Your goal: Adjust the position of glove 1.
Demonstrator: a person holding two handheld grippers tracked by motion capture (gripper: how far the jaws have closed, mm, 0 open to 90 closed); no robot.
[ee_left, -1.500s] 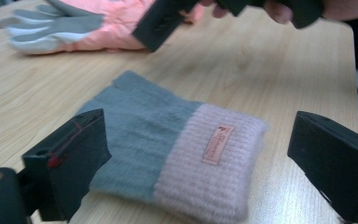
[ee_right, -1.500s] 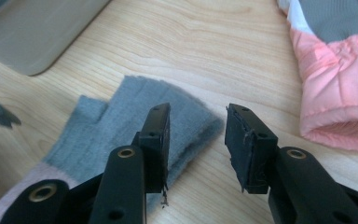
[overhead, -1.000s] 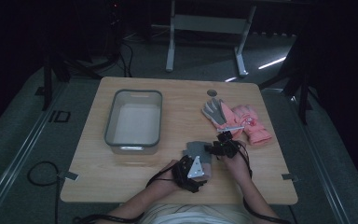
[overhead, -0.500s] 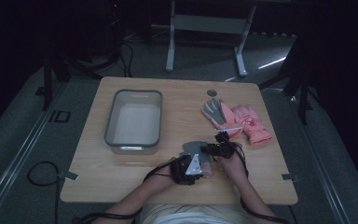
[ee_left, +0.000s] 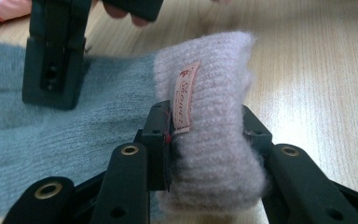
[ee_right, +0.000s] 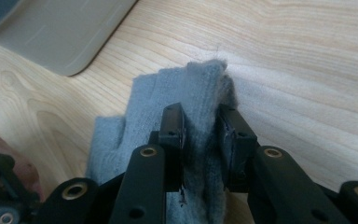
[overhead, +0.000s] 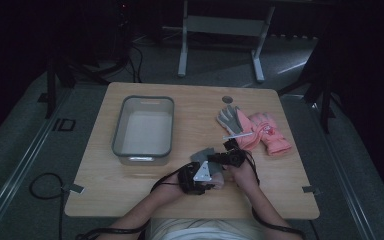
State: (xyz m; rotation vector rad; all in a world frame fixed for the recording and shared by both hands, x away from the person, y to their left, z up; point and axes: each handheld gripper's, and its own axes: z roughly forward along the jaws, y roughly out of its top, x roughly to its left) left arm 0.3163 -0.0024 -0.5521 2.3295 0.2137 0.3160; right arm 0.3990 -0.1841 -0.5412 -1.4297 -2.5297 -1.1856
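A grey knit glove (overhead: 200,155) with a pale pink ribbed cuff (ee_left: 214,140) lies near the table's front edge. My left gripper (ee_left: 207,126) is shut on that cuff, beside its sewn label. Its jaws have just been closing with the cuff between them. My right gripper (ee_right: 201,135) pinches a fold of the glove's grey finger end (ee_right: 200,84), and its jaws have also just been closing on it. In the high view the left gripper (overhead: 206,172) and the right gripper (overhead: 219,159) meet over the glove. The right gripper's fingers (ee_left: 51,70) stand on the grey knit in the left gripper view.
A grey plastic bin (overhead: 117,135) stands left of centre on the wooden table (overhead: 130,185). Another grey glove (overhead: 229,119) and a pink pair (overhead: 270,135) lie at the right. A round hole (overhead: 227,99) sits near the table's far edge.
Both grippers have stayed over the grey glove. The left forearm has shifted a little, and the gripper sits slightly further left than before.
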